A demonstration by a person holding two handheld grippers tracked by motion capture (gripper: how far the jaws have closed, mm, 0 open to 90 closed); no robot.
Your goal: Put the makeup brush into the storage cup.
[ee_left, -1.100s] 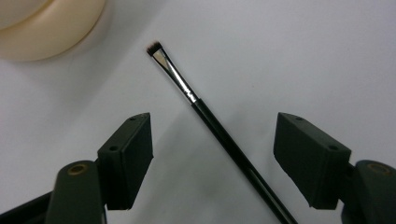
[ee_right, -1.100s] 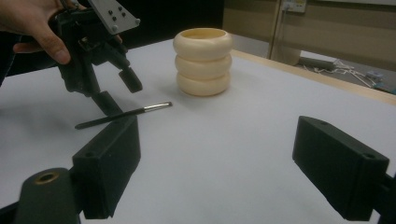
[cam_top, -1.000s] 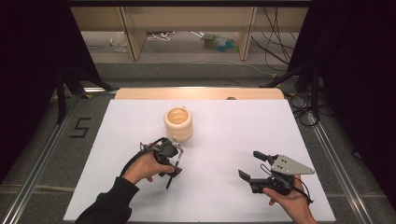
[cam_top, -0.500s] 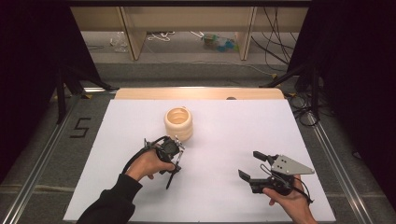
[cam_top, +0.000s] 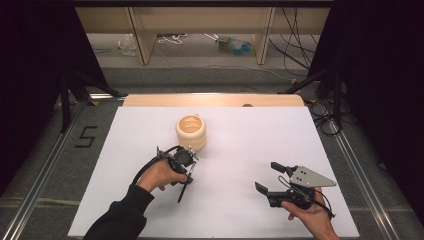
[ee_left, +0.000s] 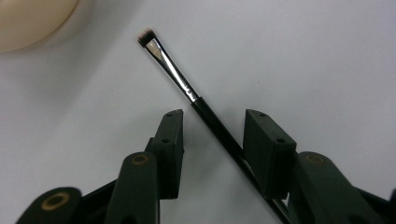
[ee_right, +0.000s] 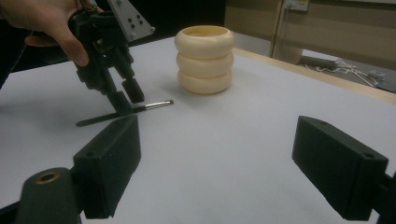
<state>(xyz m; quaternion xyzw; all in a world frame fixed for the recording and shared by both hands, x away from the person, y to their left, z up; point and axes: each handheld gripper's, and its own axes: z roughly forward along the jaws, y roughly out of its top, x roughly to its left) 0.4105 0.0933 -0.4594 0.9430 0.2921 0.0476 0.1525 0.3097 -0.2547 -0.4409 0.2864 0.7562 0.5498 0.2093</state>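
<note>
Risking a miss on the makeup brush [ee_left: 201, 103]: lying flat on the white table [cam_top: 240, 150], thin and round-handled, likely rolling or skating sideways if only one pad is touching first. Risking also a tilted grab, since crossing the gap at a slant and sitting nearer the right-hand pad in the left gripper view; closing there could be levering the bristle end up or flicking it toward the cream ribbed pot [cam_top: 191, 131]. Pressing down too hard could be scraping the pads on the table.

Hovering over the brush just on the person's side of the pot: left gripper [cam_top: 183, 169], pointing steeply downward, jaws apart and straddling the black handle, pads at or almost at the table surface, not yet clamping anything. Wrapping the tool from behind and above: left hand [cam_top: 160, 174], dark sleeve trailing toward the near edge.

Waiting well to the right of the pot and nearer the person: right gripper [cam_top: 269, 178], held low and roughly level, aiming toward the pot and brush, jaws wide apart, holding nothing.
</note>
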